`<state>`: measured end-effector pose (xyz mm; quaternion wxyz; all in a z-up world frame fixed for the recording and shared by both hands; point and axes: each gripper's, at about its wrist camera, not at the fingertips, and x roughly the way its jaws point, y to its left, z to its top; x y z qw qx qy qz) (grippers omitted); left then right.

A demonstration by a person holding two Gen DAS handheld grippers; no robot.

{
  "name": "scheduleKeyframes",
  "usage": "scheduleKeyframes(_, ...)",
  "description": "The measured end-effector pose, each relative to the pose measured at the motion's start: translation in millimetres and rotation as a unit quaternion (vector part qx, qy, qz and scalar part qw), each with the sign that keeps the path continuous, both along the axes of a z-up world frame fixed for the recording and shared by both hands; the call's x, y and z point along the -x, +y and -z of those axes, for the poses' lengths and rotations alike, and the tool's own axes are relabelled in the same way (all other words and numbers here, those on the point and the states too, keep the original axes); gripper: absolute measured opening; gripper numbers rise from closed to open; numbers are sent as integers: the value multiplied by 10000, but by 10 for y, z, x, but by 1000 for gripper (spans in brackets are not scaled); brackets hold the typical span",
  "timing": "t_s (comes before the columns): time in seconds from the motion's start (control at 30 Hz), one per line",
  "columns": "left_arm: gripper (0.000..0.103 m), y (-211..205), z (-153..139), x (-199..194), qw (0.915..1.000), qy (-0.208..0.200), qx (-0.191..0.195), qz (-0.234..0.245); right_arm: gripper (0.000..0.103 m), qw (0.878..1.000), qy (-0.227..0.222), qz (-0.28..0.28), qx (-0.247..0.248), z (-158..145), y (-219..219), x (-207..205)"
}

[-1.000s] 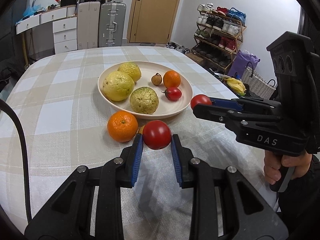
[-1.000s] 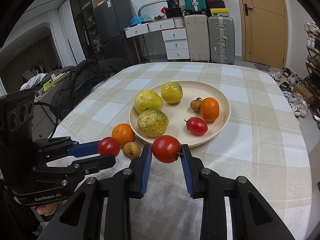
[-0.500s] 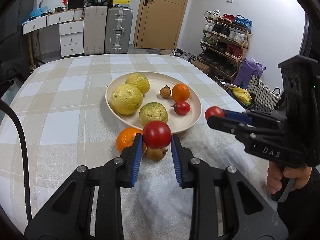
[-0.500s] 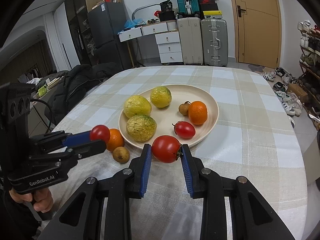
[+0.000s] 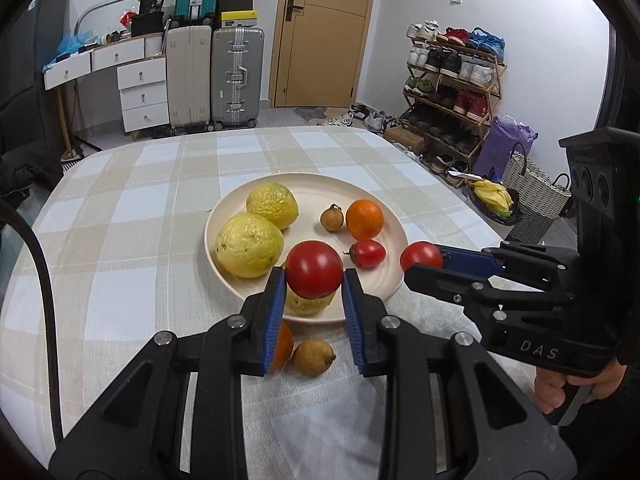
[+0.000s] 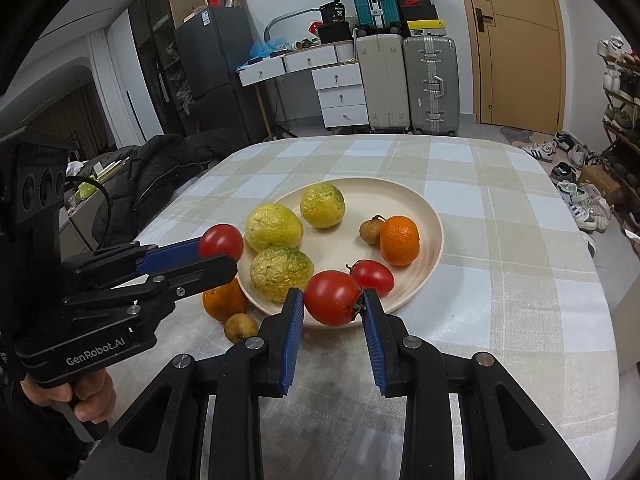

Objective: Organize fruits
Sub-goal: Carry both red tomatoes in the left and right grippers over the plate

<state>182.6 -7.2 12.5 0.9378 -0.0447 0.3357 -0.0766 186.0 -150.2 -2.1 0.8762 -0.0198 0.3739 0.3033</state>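
My left gripper (image 5: 313, 277) is shut on a red tomato (image 5: 314, 266), held above the near rim of the cream plate (image 5: 308, 182). My right gripper (image 6: 331, 297) is shut on a second red tomato (image 6: 332, 300) just over the plate's near edge (image 6: 404, 299). Each gripper shows in the other's view, the right one (image 5: 424, 258) to the right and the left one (image 6: 224, 245) to the left. On the plate lie three yellow-green citrus fruits (image 6: 273, 227), an orange (image 6: 399, 240), a small tomato (image 6: 373, 276) and a brown longan (image 6: 371, 231).
An orange (image 6: 224, 303) and a small brown fruit (image 6: 240, 327) lie on the checked tablecloth (image 6: 500, 216) before the plate. A hand (image 6: 86, 394) grips the left tool's handle. Suitcases, drawers and a shoe rack stand beyond the table.
The left gripper has risen and moved forward with its tomato, from over the loose fruits to above the plate's near rim. The right gripper has stayed about where it was.
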Motion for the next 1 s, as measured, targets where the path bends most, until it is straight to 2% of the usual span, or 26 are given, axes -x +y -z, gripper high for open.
scheduleKeyframes(0.4,26,36,78,-331,9999,104,-43,-91,31,9998,169,54,-58,44,13,-159)
scheduleKeyframes(1.0,26,-125,200,-639,9994,221,-258,46,31,9995,322,-55,7,166,104,-220)
